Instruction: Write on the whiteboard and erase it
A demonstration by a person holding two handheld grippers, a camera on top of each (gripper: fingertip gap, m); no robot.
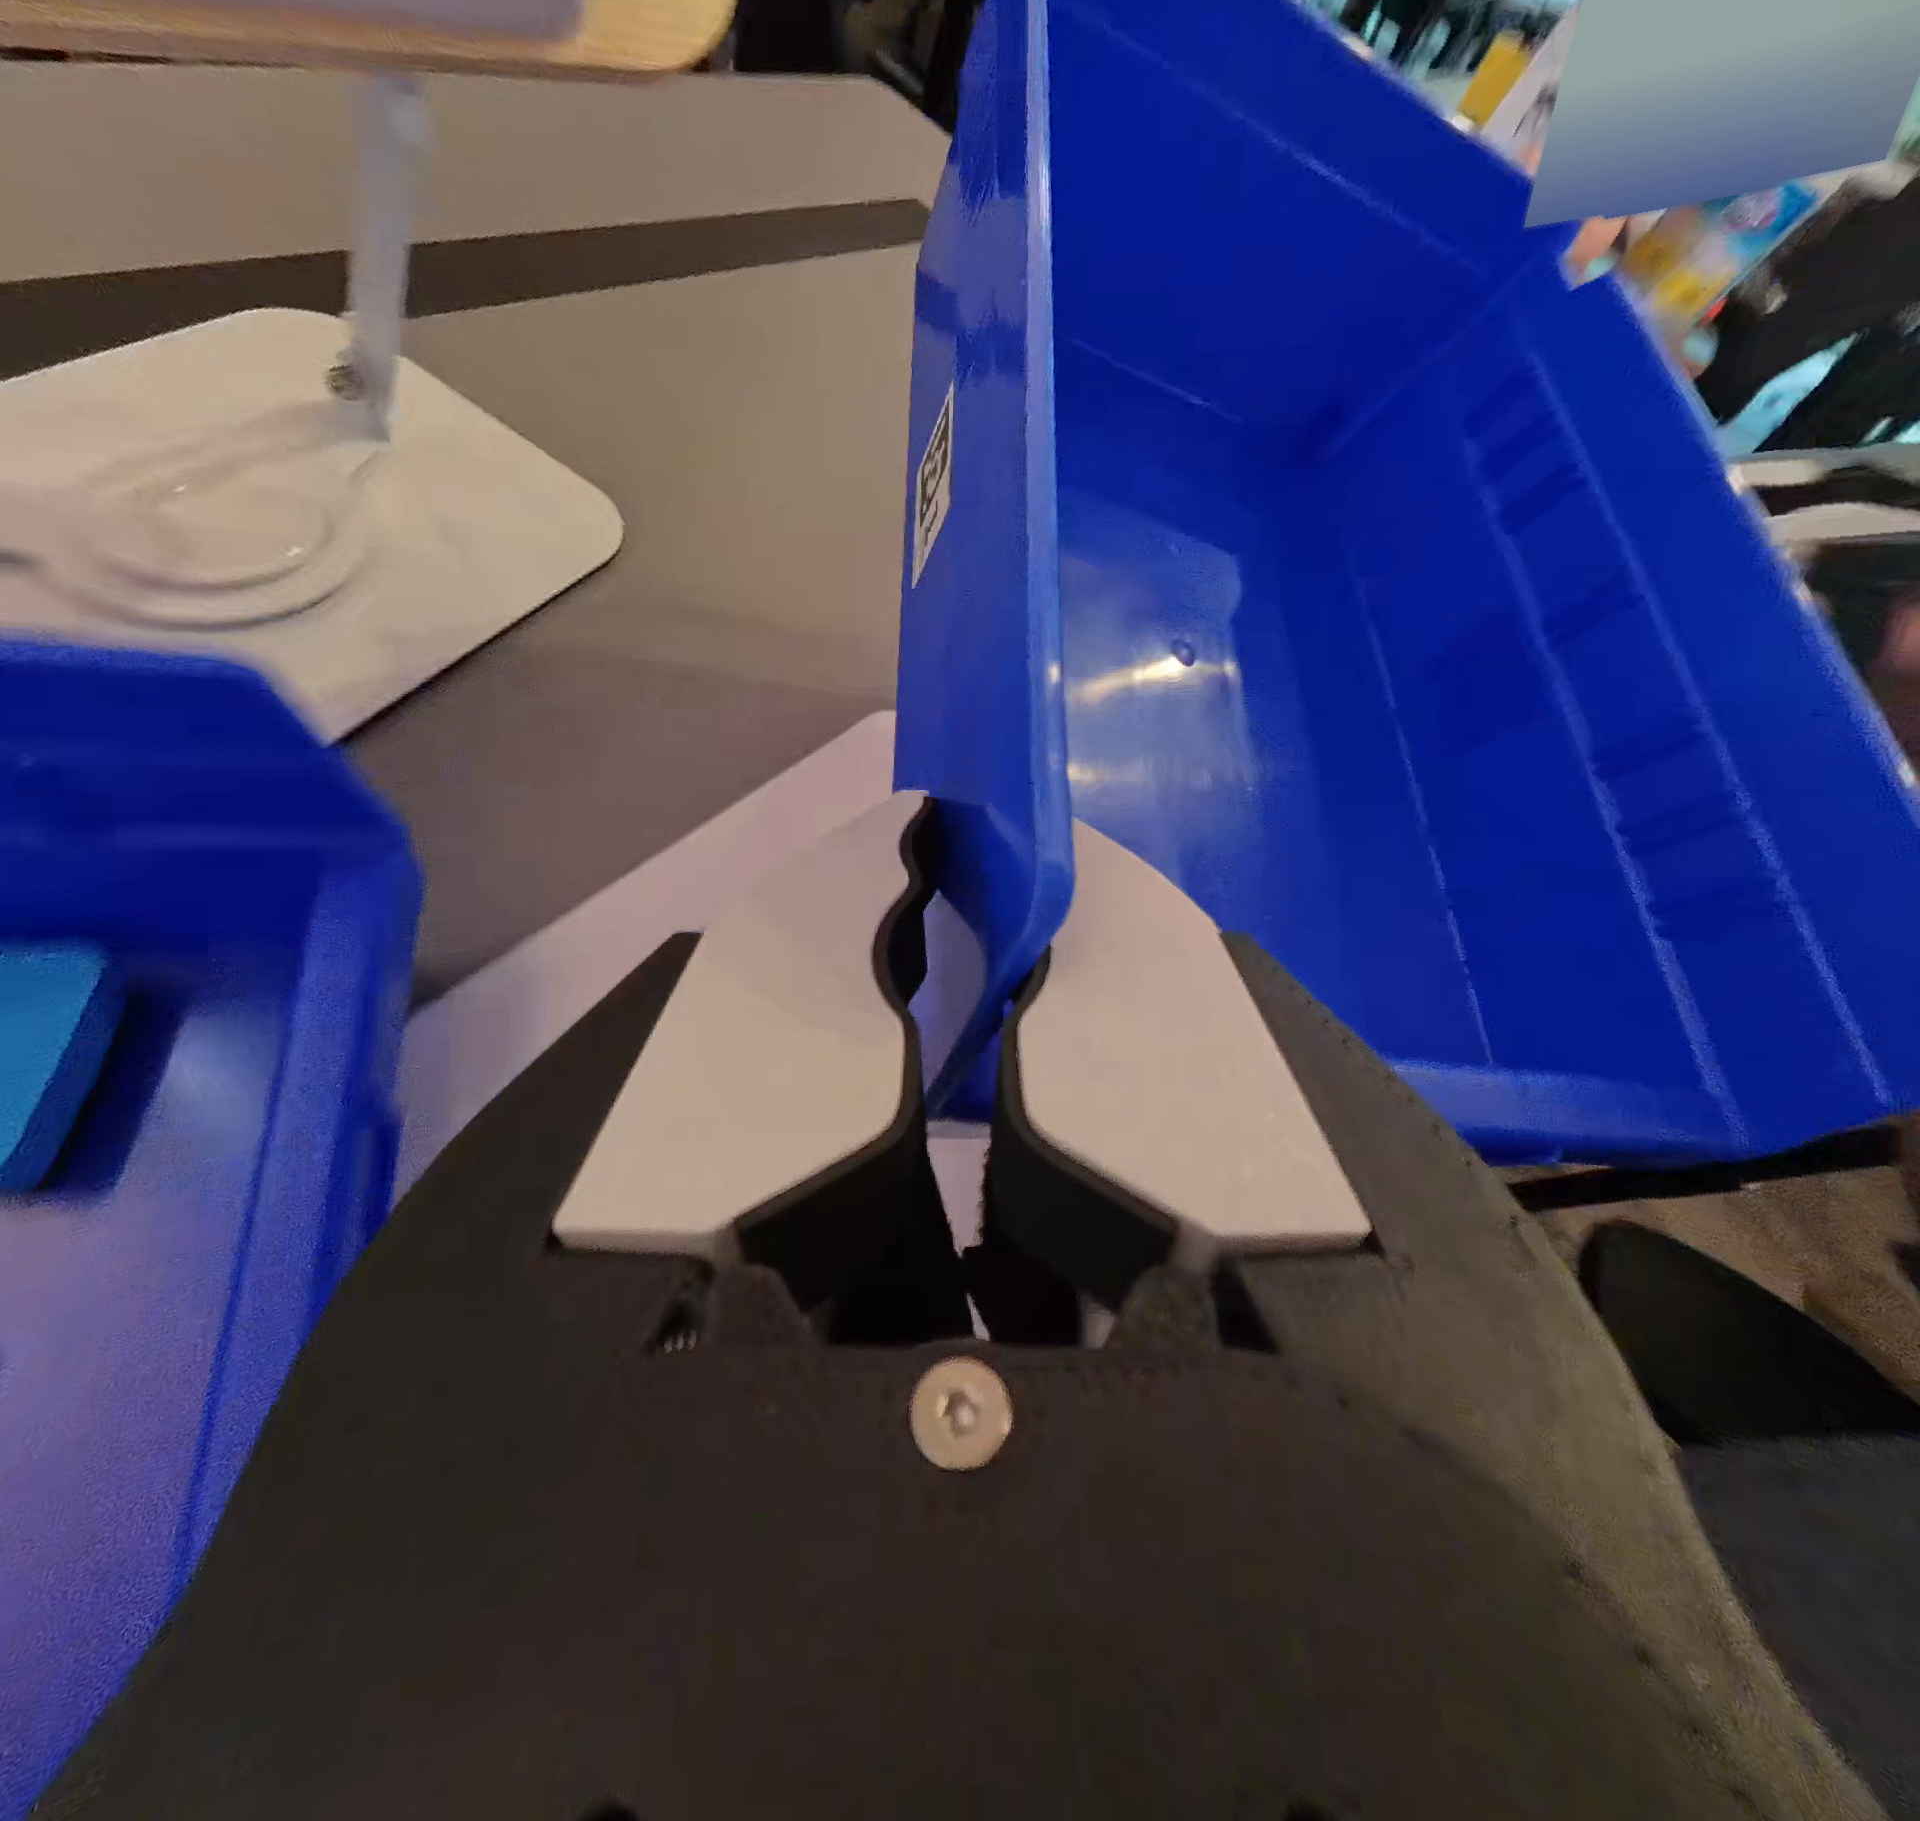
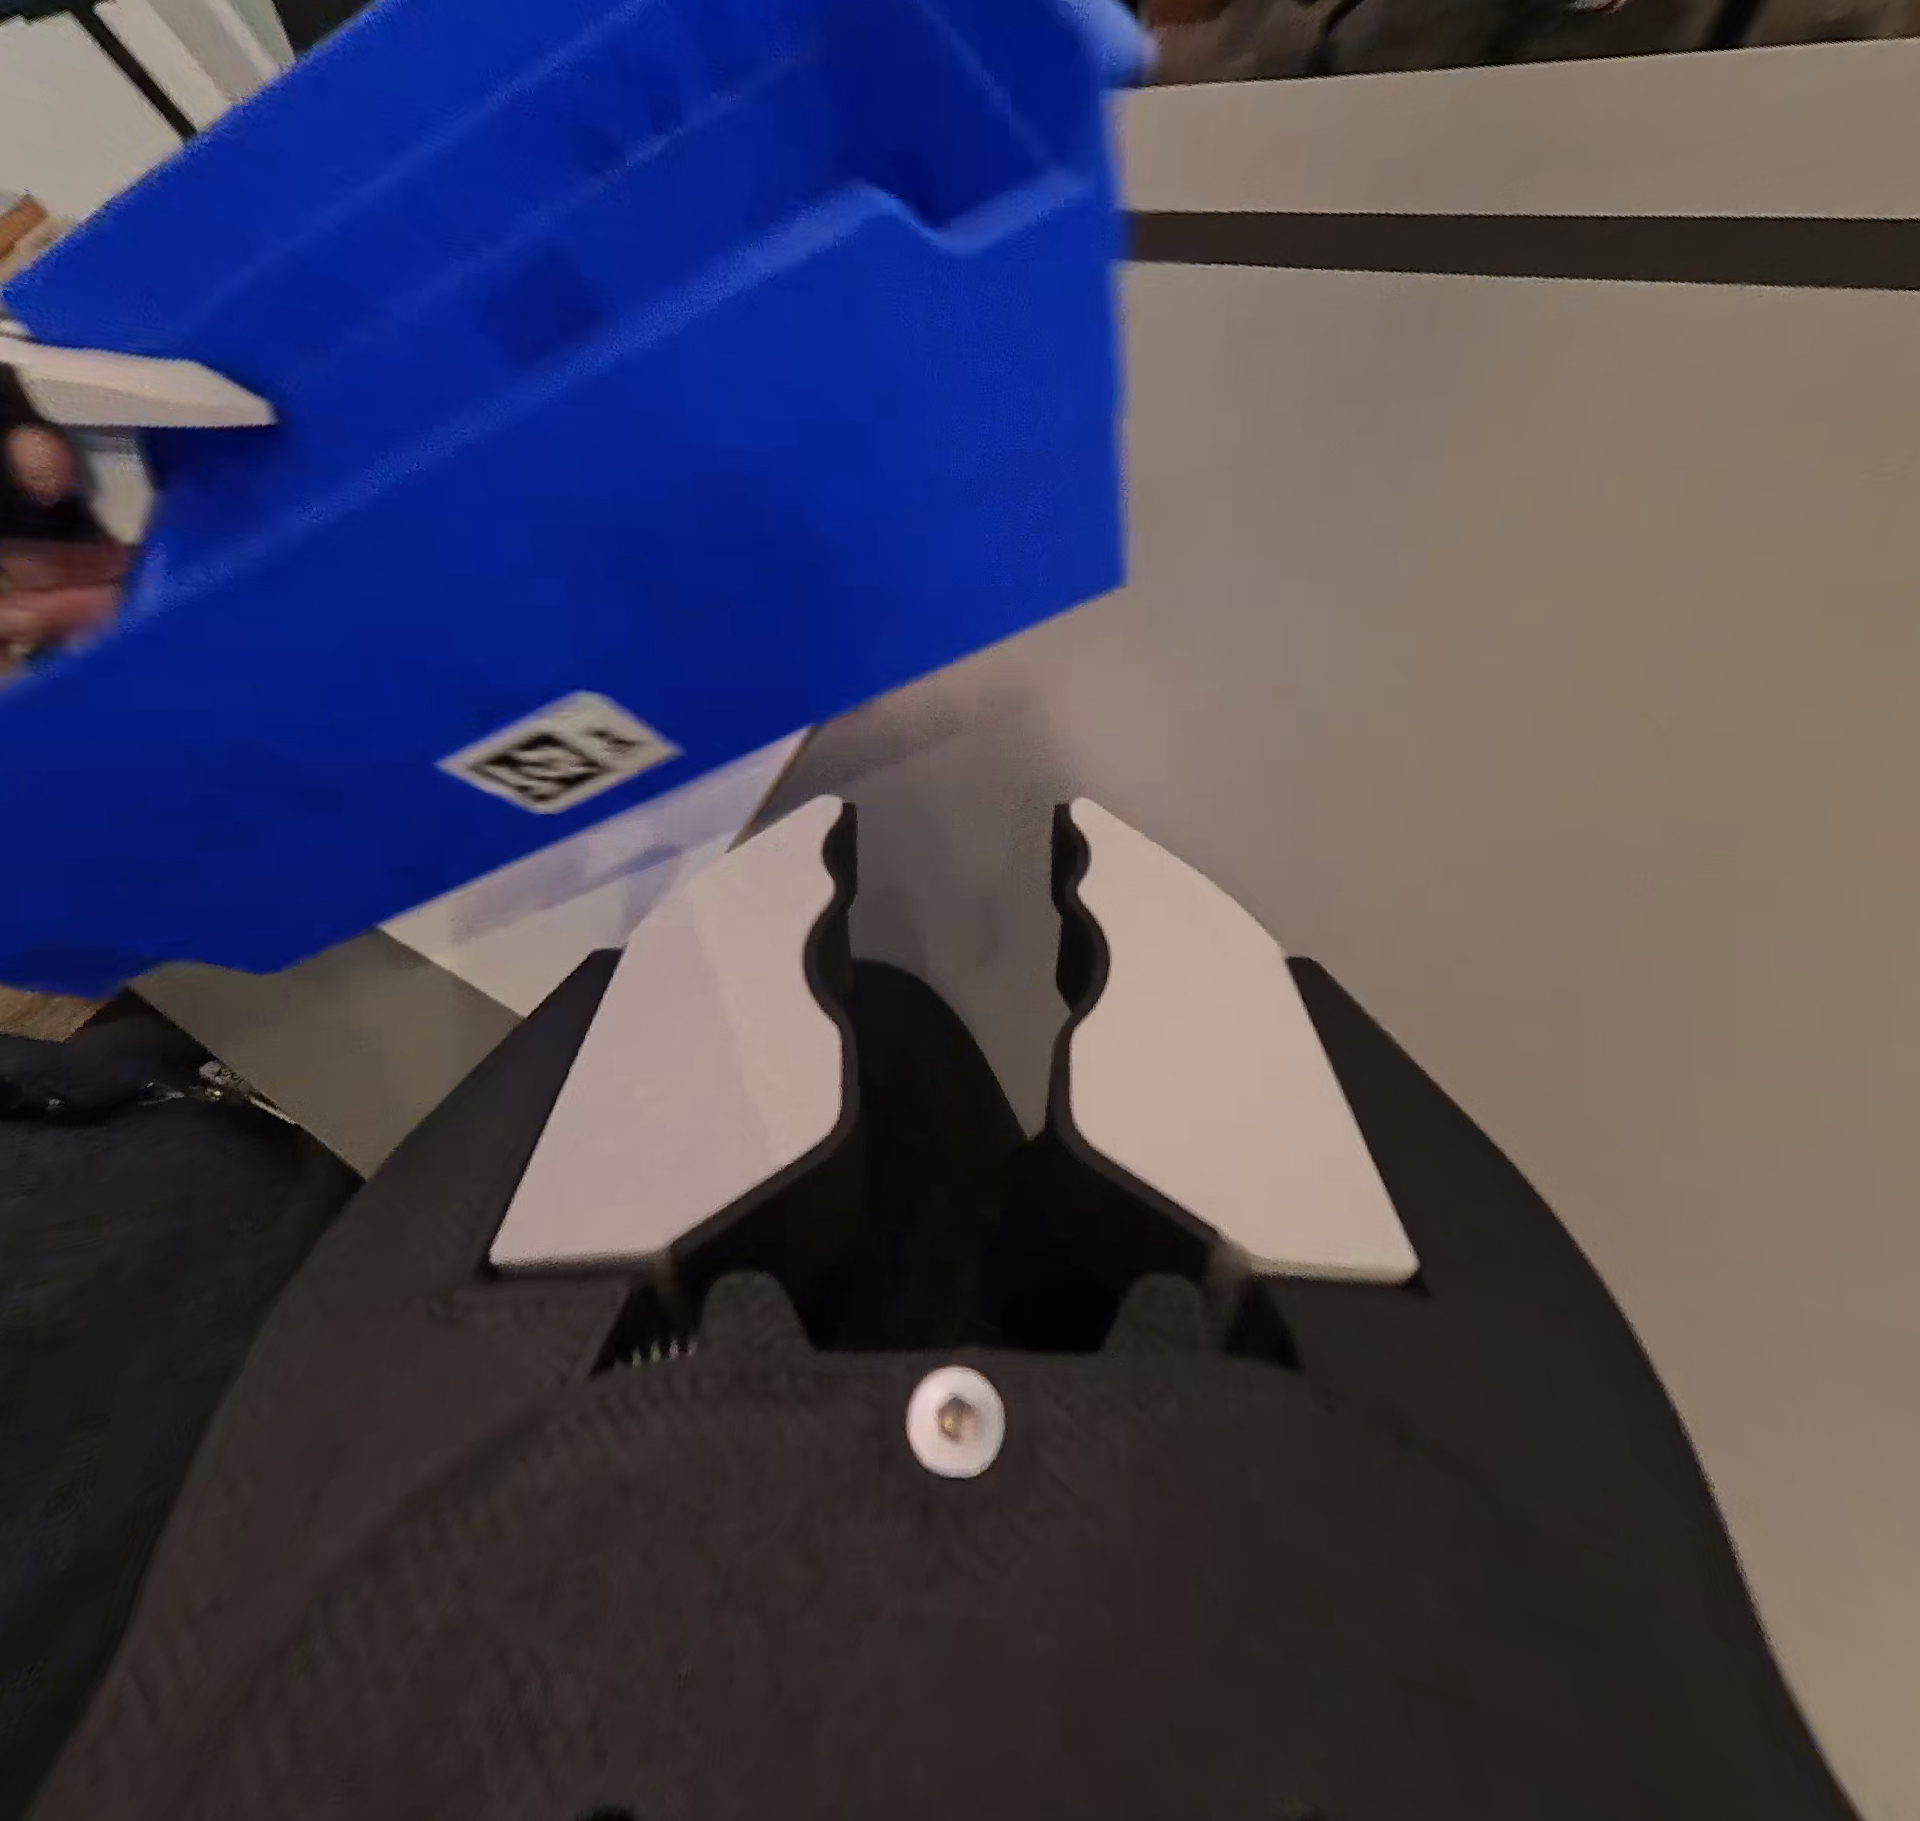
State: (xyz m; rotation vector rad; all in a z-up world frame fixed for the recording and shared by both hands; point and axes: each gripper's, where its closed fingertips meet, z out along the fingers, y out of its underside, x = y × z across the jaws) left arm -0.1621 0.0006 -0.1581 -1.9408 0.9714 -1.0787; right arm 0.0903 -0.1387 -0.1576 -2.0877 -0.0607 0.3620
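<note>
My left gripper [image 1: 977, 898] is shut on the side wall of an empty blue plastic bin [image 1: 1299, 576] and holds it tilted above the table. The same bin [image 2: 623, 400] shows in the right wrist view, raised and tilted at the upper left, with one of the left gripper's fingers [image 2: 156, 400] on its wall. A white board [image 1: 665, 919] lies flat under the bin; its corner [image 2: 613, 867] shows below the bin in the right wrist view. My right gripper [image 2: 951, 836] is open and empty over the grey table [image 2: 1507, 628].
A second blue bin [image 1: 260, 888] stands at the left with a light blue block [image 1: 42, 1065] inside. A stand with a white base [image 1: 343, 524] and a wooden top is at the back left. A dark stripe [image 2: 1507, 249] crosses the table. Some 30 cm of space lies between my two pairs of fingers. My right tips are about 45 cm from the white base [image 1: 343, 524], my left tips only 25 cm.
</note>
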